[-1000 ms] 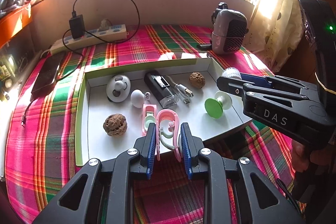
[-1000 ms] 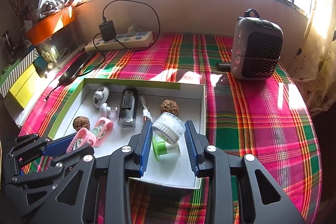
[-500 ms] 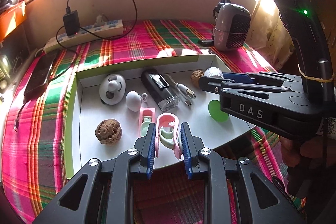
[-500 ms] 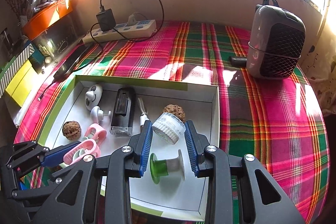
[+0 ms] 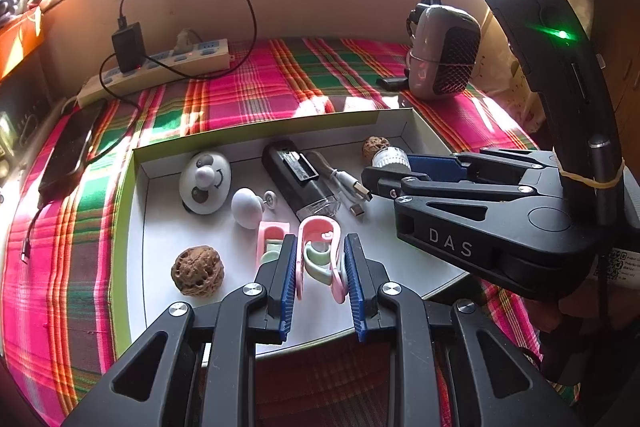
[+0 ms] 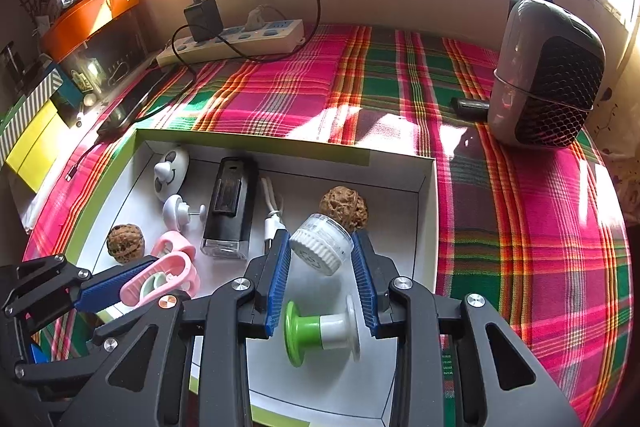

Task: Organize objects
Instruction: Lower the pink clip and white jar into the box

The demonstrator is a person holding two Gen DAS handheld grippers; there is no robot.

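Both grippers are over the tray (image 6: 426,227), each with something clamped. The left gripper (image 5: 320,281) pinches a pink clip (image 5: 320,247), an oval loop of pale pink plastic with a mint-green insert, its blue pads pressed to either side, right at the tray's near edge. The right gripper (image 6: 322,279) grips a small clear jar (image 6: 320,243) with a ribbed white cap, tilted with the cap facing down and left, held above the tray floor just in front of a walnut (image 6: 344,207).

The tray is a shallow white box with a lime-green rim, sitting on a pink-and-green plaid cloth (image 6: 540,227). Inside it: a white egg-shaped toy (image 5: 205,182) with a face in the far left corner, a white knob (image 5: 248,207) on a short stem beside it, a black lighter-like case (image 5: 300,179) with a clear end, a white USB cable (image 5: 348,187) just right of that, a second pink clip (image 5: 272,239) lying flat, and a second walnut (image 5: 197,270) near the left wall.

The right wrist view shows a green-and-white spool (image 6: 320,331) lying on its side under the jar; in the left view the right gripper's black body covers that spot. The left view gives the clip's inside clearly; the right view catches it only side-on at the lower left.

Behind the tray, a power strip (image 6: 236,41) with a black charger and a grey heater (image 6: 548,75).
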